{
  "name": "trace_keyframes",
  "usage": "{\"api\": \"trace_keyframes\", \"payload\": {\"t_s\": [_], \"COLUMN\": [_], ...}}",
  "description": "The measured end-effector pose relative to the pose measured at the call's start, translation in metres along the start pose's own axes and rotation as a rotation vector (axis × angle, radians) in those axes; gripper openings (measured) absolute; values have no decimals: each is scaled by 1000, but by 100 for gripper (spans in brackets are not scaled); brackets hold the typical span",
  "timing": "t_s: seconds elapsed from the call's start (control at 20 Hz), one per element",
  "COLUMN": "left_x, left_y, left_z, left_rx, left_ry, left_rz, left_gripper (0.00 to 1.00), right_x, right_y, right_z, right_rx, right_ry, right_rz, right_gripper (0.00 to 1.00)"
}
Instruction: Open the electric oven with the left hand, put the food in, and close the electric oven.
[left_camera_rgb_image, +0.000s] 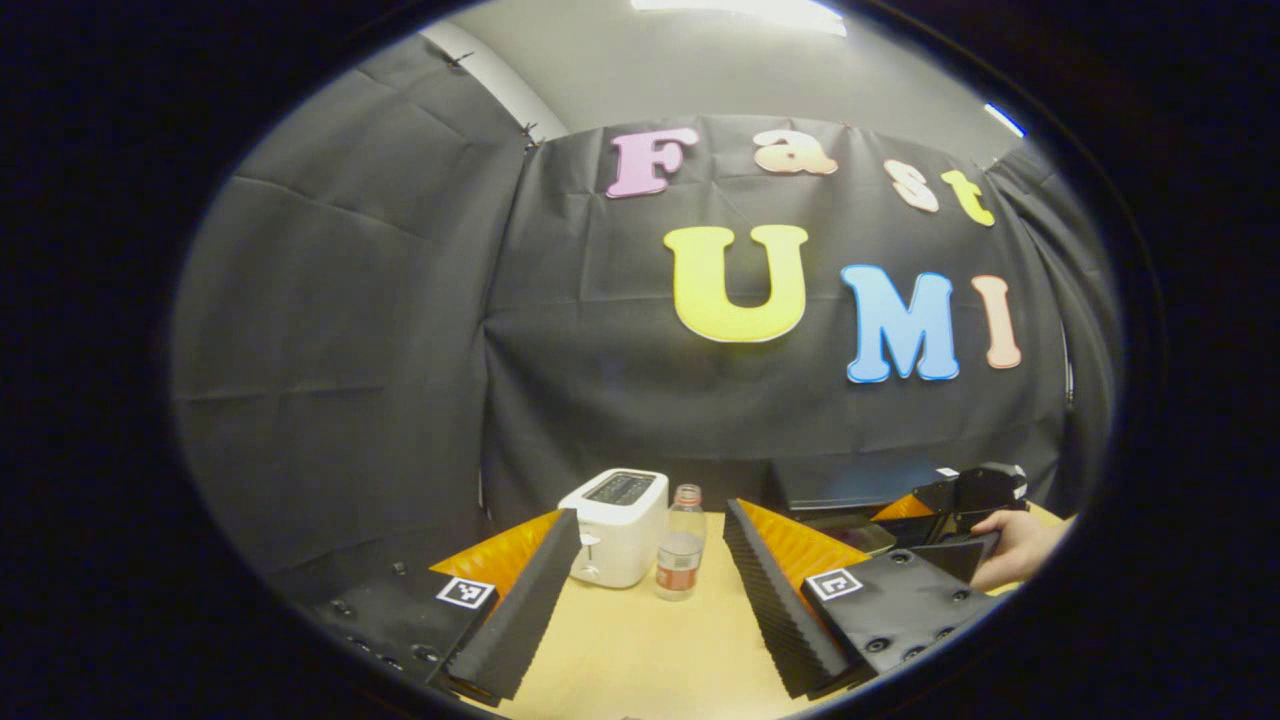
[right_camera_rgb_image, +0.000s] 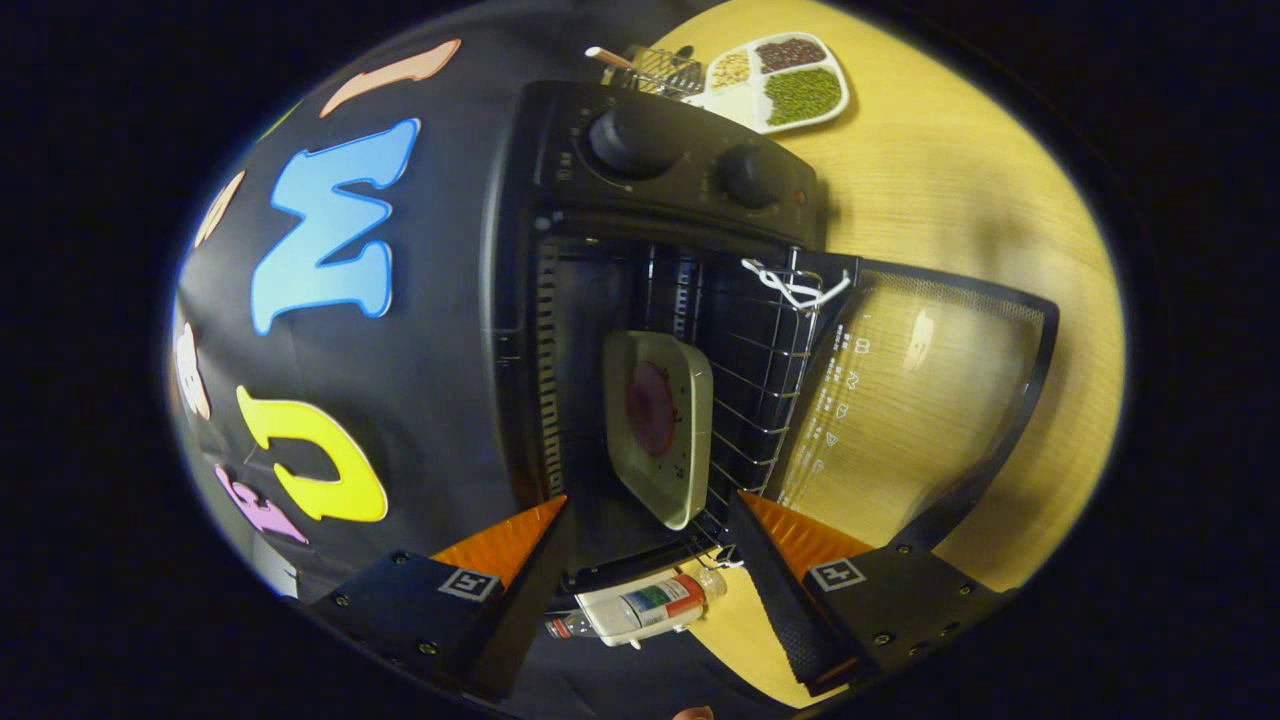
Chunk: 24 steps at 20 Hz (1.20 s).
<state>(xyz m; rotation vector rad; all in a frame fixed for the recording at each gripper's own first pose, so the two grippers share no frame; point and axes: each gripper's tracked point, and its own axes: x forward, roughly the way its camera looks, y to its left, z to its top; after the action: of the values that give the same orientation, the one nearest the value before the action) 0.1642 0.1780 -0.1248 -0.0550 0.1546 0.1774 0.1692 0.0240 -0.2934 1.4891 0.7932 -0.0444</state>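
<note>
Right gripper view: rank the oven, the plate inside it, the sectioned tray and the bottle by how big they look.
1. Oven
2. Plate
3. Tray and bottle: similar; the bottle is nearer the camera, so unranked.

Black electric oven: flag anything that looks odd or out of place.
Nothing looks damaged or spilled. The black electric oven has its glass door open, and the cream square plate with reddish food rests on the wire rack inside.
</note>
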Motion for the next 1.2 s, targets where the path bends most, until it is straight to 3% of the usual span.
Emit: {"api": "trace_keyframes", "payload": {"t_s": [0.6, 0.85, 1.0, 1.1, 1.2], "left_x": [-26, -33, -33, -35, -35], "left_y": [-102, -131, -148, -161, -173], "left_z": [-34, -57, -77, -90, -108], "left_rx": [-17, -26, -17, -10, 7], "left_ry": [77, 118, 163, 188, 221], "left_rz": [-150, -201, -233, -259, -283], "left_gripper": [100, 100, 91, 100, 100], "right_x": [-135, -186, -216, -234, -253], "right_y": [17, 16, 14, 14, 15], "right_z": [15, 35, 52, 64, 72], "right_rx": [-539, -763, -924, -1028, -1115], "right_ry": [14, -61, -139, -198, -254], "right_rz": [119, 139, 129, 119, 111], "right_gripper": [97, 97, 97, 97, 97]}}
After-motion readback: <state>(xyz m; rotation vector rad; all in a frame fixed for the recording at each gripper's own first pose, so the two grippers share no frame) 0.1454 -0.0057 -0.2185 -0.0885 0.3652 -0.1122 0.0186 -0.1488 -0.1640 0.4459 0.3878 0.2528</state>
